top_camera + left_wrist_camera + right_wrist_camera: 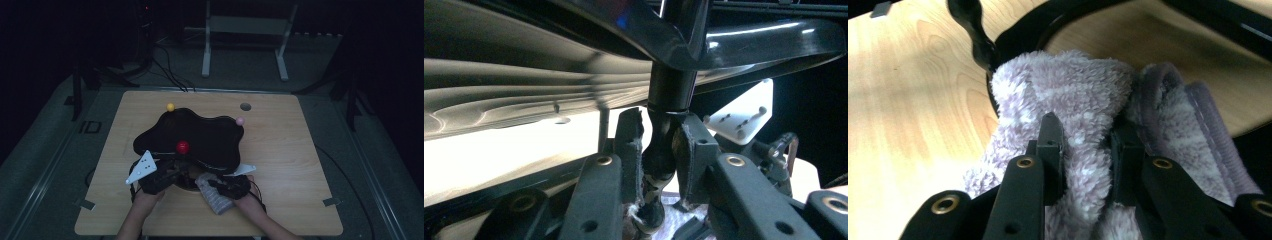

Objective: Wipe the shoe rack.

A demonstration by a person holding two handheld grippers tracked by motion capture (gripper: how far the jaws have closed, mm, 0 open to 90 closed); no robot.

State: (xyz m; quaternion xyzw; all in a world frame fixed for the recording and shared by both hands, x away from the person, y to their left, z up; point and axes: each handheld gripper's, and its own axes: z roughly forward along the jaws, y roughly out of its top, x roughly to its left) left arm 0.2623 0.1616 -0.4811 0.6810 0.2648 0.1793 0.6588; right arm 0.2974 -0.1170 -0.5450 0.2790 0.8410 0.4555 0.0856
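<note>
Wiping: cloth (pixel 1083 115) worked at black tray's (pixel 200 132) near rim.
Left gripper (pixel 659 145): jaws narrowed on the tray's dark post (pixel 661 150), pinched between the pads.
Right gripper (pixel 1087 145): jaws clamped on a fold of cloth bulging ahead of the tips.
Cloth handling: soft, light, limp; grip a bunched fold.
Tray handling: stiff, glossy, probably slippery; hold by the post.

I see a glossy black tray (pixel 200 137), a red ball (pixel 182 147), a pale lilac fluffy cloth (pixel 1083 115) and a light wood-grain desk (pixel 295 165).
</note>
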